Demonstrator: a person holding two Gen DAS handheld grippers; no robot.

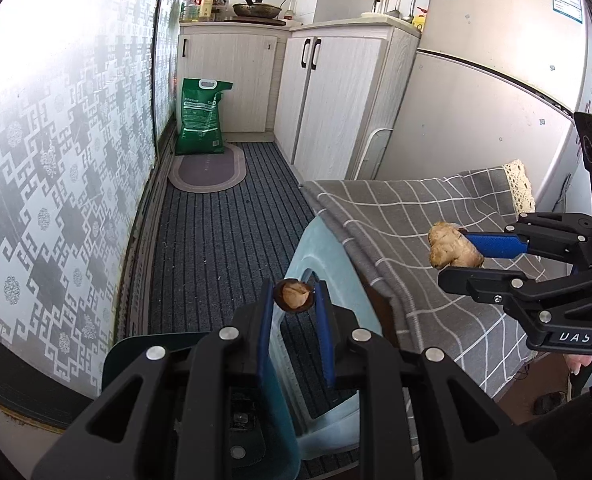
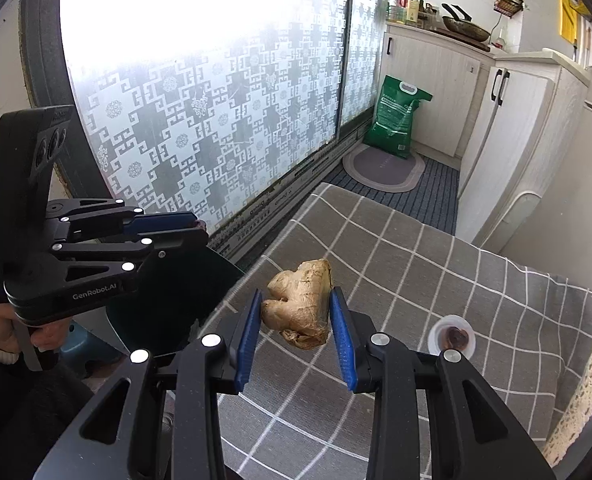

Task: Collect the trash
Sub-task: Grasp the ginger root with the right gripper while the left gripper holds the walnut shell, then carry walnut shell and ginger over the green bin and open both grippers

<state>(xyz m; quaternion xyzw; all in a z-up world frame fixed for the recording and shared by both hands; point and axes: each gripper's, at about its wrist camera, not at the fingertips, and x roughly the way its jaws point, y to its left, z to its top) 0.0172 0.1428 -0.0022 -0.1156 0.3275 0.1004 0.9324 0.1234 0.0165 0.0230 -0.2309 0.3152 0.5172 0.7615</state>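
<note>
My left claw (image 1: 294, 295) pinches a nutshell (image 1: 294, 295) by its tips over the blue stool (image 1: 323, 256); my right claw (image 2: 296, 316) clamps ginger (image 2: 299, 304) above the worktop (image 2: 435, 264). Either could slip free before reaching the dark bin (image 2: 168, 304).

tablecloth (image 2: 435, 272): grey, white grid check, cream lace edge, lower right
ginger (image 2: 299, 304): tan-beige, frame centre
nut shell (image 1: 294, 295): dark brown rim, pale tan inside, lower centre
gripper pads (image 2: 343, 340): blue, on black frames
rice bag (image 1: 202, 120): green, white print, upper centre
window film (image 1: 56, 152): frosted white, grey fretwork pattern, left
floor mat (image 1: 224, 232): dark grey, black stripes
stool (image 1: 315, 248): pale blue
cabinets (image 1: 327, 100): whitish woodgrain, black handles
</note>
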